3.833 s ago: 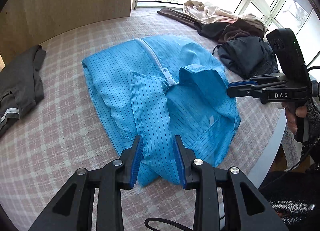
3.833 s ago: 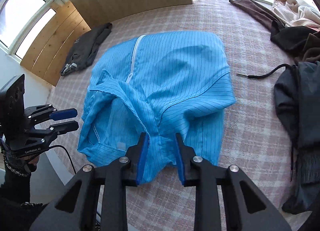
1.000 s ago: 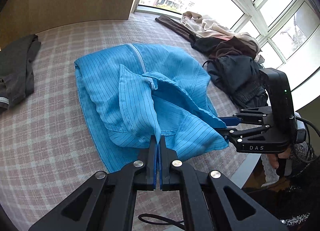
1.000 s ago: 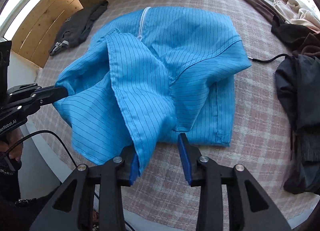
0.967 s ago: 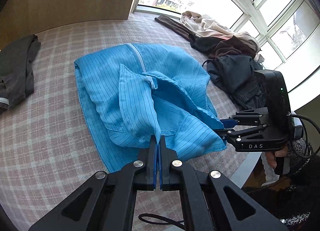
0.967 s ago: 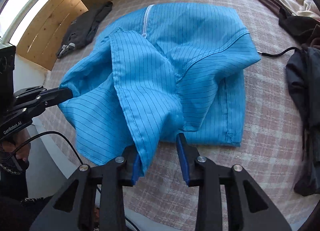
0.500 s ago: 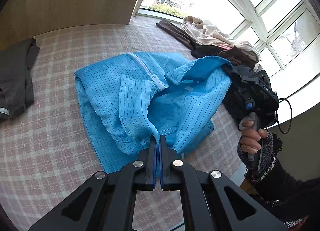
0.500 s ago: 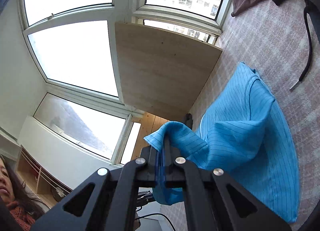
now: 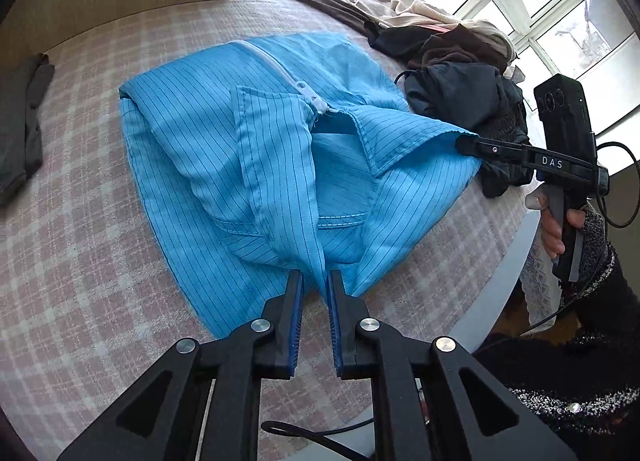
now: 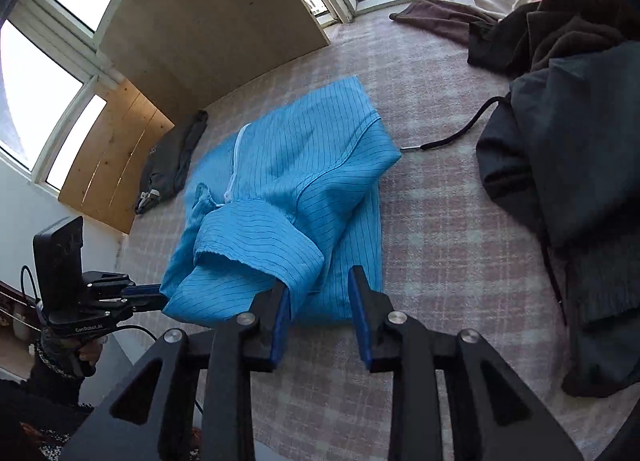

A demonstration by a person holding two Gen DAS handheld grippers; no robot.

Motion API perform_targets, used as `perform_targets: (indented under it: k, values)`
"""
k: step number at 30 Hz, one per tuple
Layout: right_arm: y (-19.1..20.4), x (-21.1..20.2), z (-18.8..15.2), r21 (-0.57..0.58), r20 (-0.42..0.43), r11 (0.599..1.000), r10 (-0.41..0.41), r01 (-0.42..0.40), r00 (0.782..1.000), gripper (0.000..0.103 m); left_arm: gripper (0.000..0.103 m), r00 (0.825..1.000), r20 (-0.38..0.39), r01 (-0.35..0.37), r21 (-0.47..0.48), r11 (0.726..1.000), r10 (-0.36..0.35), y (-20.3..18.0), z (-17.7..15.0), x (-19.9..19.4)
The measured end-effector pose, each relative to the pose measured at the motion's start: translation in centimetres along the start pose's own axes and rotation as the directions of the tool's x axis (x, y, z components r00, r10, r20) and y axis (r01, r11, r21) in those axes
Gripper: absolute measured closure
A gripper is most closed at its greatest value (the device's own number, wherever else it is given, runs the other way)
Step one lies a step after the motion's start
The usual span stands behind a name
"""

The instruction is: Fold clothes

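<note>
A blue pinstriped zip jacket (image 9: 224,165) is seen lying mid-bed on a pink plaid bedspread (image 9: 76,261), w/ the white zipper (image 9: 280,73) running toward 11 o'clock in the left wrist view. The left gripper (image 9: 314,293) is held at the jacket's near edge at 6 o'clock; the jaws are parted by a narrow gap, w/ a fold of blue fabric hanging between them, apparently not pinched. The right gripper (image 10: 316,293) is seen wide open in its own view, the left pad just touching a rolled cuff/collar fold, nothing gripped. In the left wrist view, its tip meets the collar corner at 3 o'clock. A pile of dark and beige clothes (image 9: 448,61) is heaped at 1–2 o'clock; a grey folded garment (image 9: 20,129) lies at 9 o'clock.
</note>
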State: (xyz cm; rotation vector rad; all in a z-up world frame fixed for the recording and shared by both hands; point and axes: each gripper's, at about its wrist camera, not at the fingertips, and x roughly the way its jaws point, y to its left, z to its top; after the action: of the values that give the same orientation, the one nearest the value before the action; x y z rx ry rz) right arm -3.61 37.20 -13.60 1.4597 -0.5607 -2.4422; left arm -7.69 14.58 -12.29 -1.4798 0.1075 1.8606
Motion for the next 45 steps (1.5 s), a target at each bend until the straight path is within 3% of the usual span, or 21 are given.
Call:
perform_targets:
  k: [2,5,7,9,11,13,16,20,21,23,25,28,31,34,35,37,39,42,45]
  values:
    - [2.7,-0.4,0.5,-0.117,0.022,0.992,-0.033,0.035,0.999,0.074,0.094,1.0,0.014,-0.023,0.018,1.0,0.022,-0.4,-0.1,-0.6]
    - [4.1,1.0,0.7,-0.189,0.014,0.98,-0.065,0.067,0.998,0.073,0.094,0.999,0.021,-0.043,0.017,0.999,0.043,-0.5,-0.5,-1.1]
    - [3.5,2.2,0.6,-0.156,-0.027,0.986,-0.063,0.058,0.998,0.073,0.094,0.998,0.028,-0.056,0.032,0.998,0.055,-1.1,-0.7,-1.7]
    - [2.6,2.4,0.3,-0.103,-0.043,0.994,-0.041,0.037,0.998,0.073,0.093,0.998,0.034,-0.051,0.106,0.993,0.048,-2.9,-0.8,-2.5]
    - [2.0,2.0,0.0,-0.077,-0.046,0.996,-0.038,0.035,0.998,0.073,0.08,0.999,0.035,-0.044,0.202,0.978,0.037,-5.2,-0.5,-2.9]
    - [2.0,1.7,0.0,-0.098,-0.055,0.993,-0.067,0.061,0.996,0.073,0.076,0.999,0.012,-0.045,0.296,0.954,0.043,-7.2,0.3,-2.3]
    - [2.4,1.2,0.0,-0.125,-0.064,0.99,-0.073,0.064,0.995,0.073,0.076,0.994,-0.058,-0.062,0.439,0.896,0.098,-9.8,1.4,0.2]
    - [3.4,0.2,-0.5,-0.198,-0.063,0.979,-0.055,0.042,0.996,0.064,0.076,0.969,-0.12,-0.115,0.551,0.827,0.216,-10.9,2.1,3.9]
    - [3.6,0.2,-0.7,-0.219,-0.065,0.975,-0.055,0.04,0.996,0.06,0.077,0.961,-0.125,-0.139,0.552,0.822,0.246,-10.6,2.5,4.7]
    - [3.7,0.8,-1.0,-0.249,-0.064,0.967,-0.063,0.045,0.996,0.06,0.102,0.954,-0.136,-0.159,0.529,0.834,0.268,-9.7,3.2,5.7]
    - [3.3,2.3,-0.8,-0.255,-0.076,0.965,-0.087,0.065,0.993,0.06,0.103,0.953,-0.122,-0.177,0.516,0.838,0.277,-9.0,3.9,5.8]
    - [2.7,4.6,-0.1,-0.229,-0.128,0.973,-0.045,0.014,0.991,0.06,0.103,0.949,-0.078,-0.228,0.503,0.834,0.306,-8.6,4.5,4.3]
    - [2.9,4.5,0.2,-0.239,-0.12,0.971,-0.004,-0.025,0.993,0.06,0.103,0.952,-0.053,-0.241,0.477,0.845,0.302,-8.6,4.6,2.5]
    - [3.0,3.8,0.3,-0.237,-0.137,0.969,0.029,-0.061,0.99,0.06,0.099,0.962,-0.05,-0.217,0.464,0.859,0.269,-9.0,3.2,1.3]
    - [2.9,3.0,0.2,-0.235,-0.123,0.971,0.026,-0.055,0.992,0.06,0.088,0.963,-0.046,-0.214,0.462,0.861,0.264,-9.2,2.6,1.0]
    - [3.0,0.9,0.0,-0.234,-0.077,0.972,0.02,-0.037,0.997,0.06,0.072,0.961,-0.029,-0.231,0.469,0.852,0.277,-9.8,1.5,1.2]
    - [3.3,-1.2,-0.2,-0.222,-0.057,0.972,0.067,-0.078,0.996,0.06,0.071,0.951,-0.022,-0.258,0.497,0.828,0.309,-10.4,0.9,2.2]
    - [4.4,-2.0,-0.5,-0.222,-0.113,0.954,0.182,-0.203,0.977,0.06,0.071,0.935,-0.02,-0.295,0.509,0.808,0.354,-10.3,0.8,4.1]
    - [4.4,1.2,-0.7,-0.089,-0.25,0.935,0.313,-0.343,0.916,0.06,0.074,0.914,-0.04,-0.326,0.523,0.788,0.404,-9.5,1.1,6.1]
